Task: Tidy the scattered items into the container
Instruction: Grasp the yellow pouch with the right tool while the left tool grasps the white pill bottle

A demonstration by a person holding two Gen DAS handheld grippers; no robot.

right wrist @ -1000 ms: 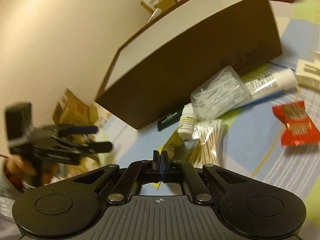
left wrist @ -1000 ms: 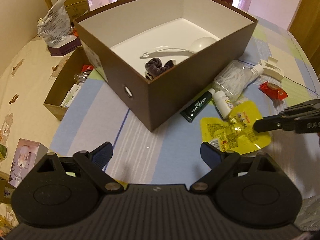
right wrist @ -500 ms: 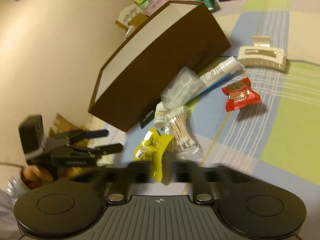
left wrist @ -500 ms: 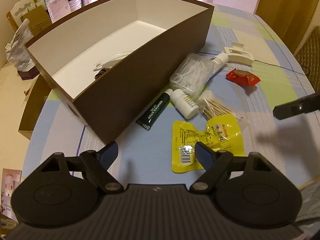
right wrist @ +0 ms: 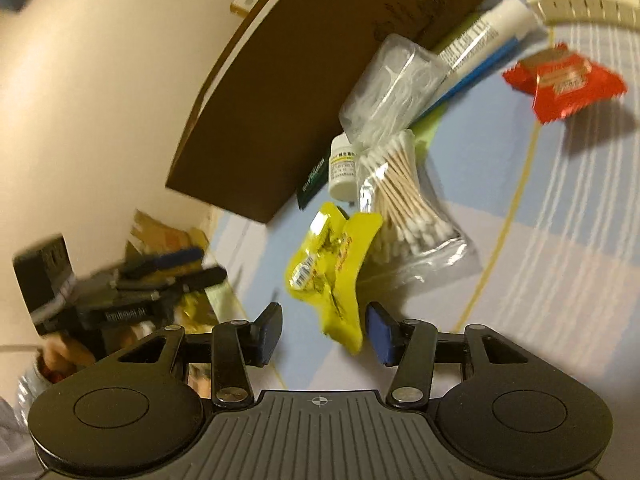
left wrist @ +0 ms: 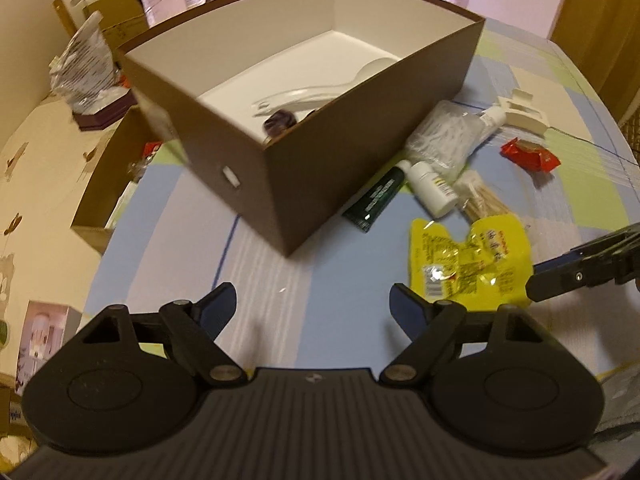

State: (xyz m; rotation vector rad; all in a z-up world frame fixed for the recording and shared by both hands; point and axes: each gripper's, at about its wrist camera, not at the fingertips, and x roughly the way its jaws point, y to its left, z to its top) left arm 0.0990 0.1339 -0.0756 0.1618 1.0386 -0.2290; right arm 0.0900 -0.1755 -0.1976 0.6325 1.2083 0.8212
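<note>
L claw (left wrist: 312,306) wide open, nothing in it, over bare tablecloth (left wrist: 332,280) near the brown box (left wrist: 360,148). R claw (right wrist: 323,330) also open w/ fingers either side of the yellow packet (right wrist: 334,272), not pinching it. Packet lies on the cloth just right of the box's near corner, touching the bag of cotton swabs (right wrist: 404,208). Beside them: white bottle (left wrist: 432,190), green tube (left wrist: 376,200), red wrapper (left wrist: 530,154). Inside box: white ladle (left wrist: 320,90), dark scrunchie (left wrist: 280,122).

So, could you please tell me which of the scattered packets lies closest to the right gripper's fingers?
The yellow packet: its corner reaches between the open right gripper fingers, while the red packet lies far off.
</note>
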